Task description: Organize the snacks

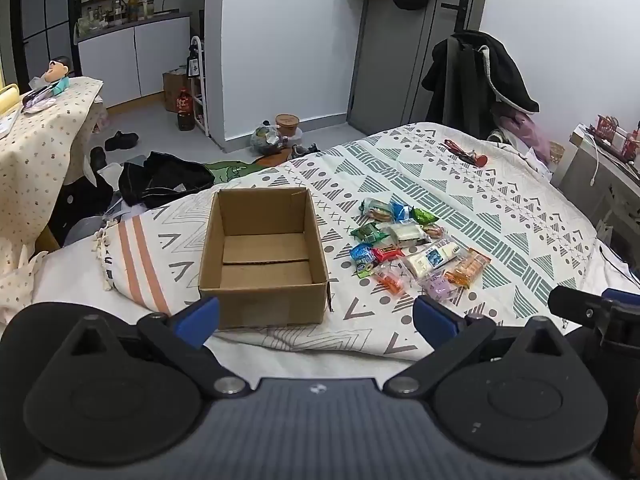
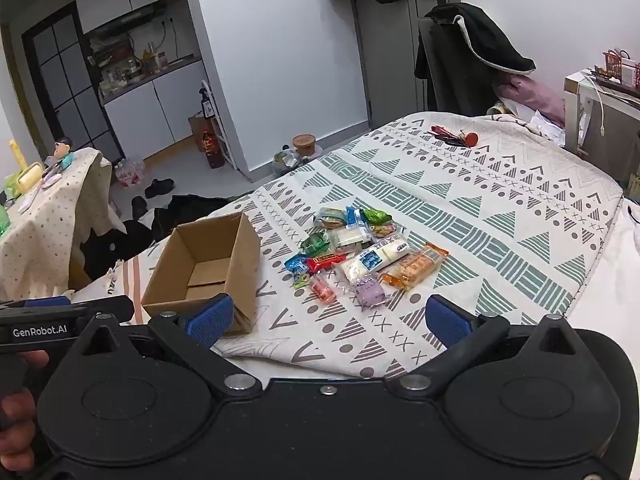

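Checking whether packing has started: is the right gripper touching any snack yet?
Apart. The right wrist view shows patterned bedspread between the open right gripper and the nearest snack, the purple packet.

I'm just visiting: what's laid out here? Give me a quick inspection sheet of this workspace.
Surface: a bed under a patterned bedspread.
Job's things: an open, empty cardboard box; to its right a pile of wrapped snacks, none in the box.
Clutter: a red and black bundle lies near the far edge of the bed.
Grippers: left tongs and right tongs both open, holding nothing, short of the snacks.
Cables: a white cable hangs by the side cabinet on the right.
Surroundings: dark clothes and shoes on the floor, a coat-draped chair, a cloth-covered table on the left.
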{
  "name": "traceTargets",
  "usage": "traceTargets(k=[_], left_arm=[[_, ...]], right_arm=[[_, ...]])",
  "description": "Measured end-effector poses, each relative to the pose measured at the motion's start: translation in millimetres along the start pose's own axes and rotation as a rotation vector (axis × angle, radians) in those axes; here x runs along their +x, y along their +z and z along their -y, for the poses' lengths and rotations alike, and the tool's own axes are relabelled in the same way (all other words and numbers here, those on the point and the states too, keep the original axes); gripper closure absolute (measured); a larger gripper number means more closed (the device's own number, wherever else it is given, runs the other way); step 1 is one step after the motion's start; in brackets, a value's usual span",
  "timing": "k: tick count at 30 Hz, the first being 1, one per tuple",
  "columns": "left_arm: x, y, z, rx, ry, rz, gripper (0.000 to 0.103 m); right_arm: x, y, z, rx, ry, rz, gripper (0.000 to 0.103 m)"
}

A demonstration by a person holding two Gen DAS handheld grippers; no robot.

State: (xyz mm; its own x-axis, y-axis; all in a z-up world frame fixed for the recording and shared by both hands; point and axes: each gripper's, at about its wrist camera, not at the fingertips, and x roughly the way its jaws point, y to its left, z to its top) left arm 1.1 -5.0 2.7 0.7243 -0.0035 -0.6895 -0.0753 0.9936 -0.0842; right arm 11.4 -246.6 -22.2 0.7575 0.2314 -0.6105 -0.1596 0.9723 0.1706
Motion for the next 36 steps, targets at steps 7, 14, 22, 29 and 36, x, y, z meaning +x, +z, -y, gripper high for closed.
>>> traceTargets(k=[7,14,22,29,36], left_arm=[[0.4,-0.6,0.2,0.004,0.003,-0.001,0.001],[0.1,-3.5,2.8,0.006,0.001,-0.003,0.001],[-0.7,-6.5,6.0,0.010,0.005,-0.003,0.001],[2.6,-16.1,4.7,0.018,0.007,-0.006,0.001],[4.5,-14.8,2.3,0.020,0.004,-0.013,0.001]], right_arm=[[5.7,2.4,7.0,0.000,-0.011,-0.004,0.000],[5.6,3.4,6.3,-0.001,-0.014,-0.008,0.000],[6.7,4.2,7.4,-0.011,-0.031,-0.009,0.000],[8.3,3.1,7.9,-0.016,-0.034,-0.014,0.000],[8.4,2.6,7.7,-0.016,-0.035,-0.015,0.000]])
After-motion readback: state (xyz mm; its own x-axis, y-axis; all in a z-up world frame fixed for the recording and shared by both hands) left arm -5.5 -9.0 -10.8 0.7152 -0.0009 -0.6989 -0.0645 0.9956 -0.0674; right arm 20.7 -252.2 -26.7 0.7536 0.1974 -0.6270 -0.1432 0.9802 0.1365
